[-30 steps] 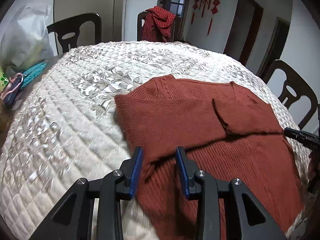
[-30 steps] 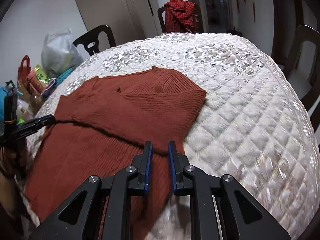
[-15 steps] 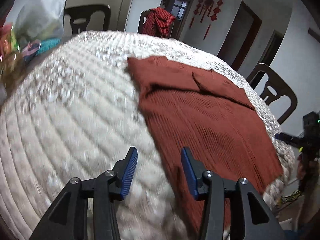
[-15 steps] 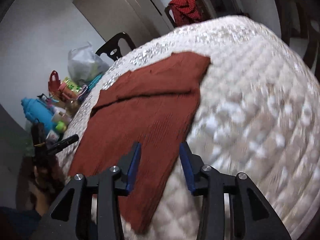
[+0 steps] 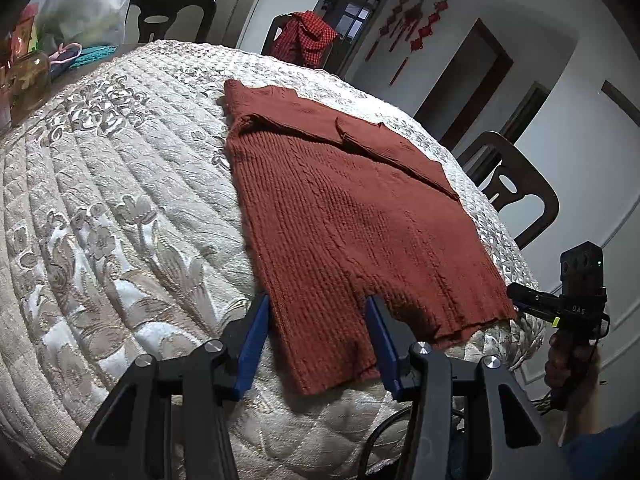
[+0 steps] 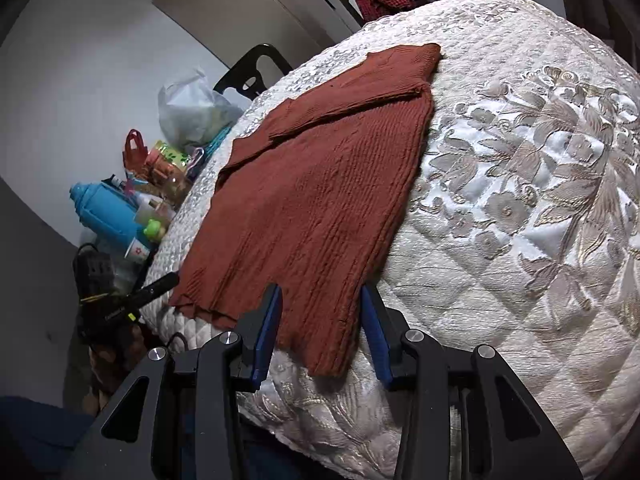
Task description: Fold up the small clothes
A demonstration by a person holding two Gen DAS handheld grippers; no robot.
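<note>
Both grippers have drawn back from the folded sleeves to the sweater's near hem. Left gripper [image 5: 318, 334], its blue-padded jaws having just been closing a little yet standing spread, straddles the hem's left corner without pressing it. Right gripper [image 6: 320, 330], jaws just opened and now apart, frames the hem's right corner the same way. Between them the rust-red ribbed knit sweater [image 5: 352, 216] lies flat, sleeves folded across its chest toward 12 o'clock, on the cream quilted floral tablecloth [image 5: 100, 208]. At 11 o'clock in the right wrist view sit a white plastic bag [image 6: 188, 108] and a blue bottle [image 6: 106, 212].
</note>
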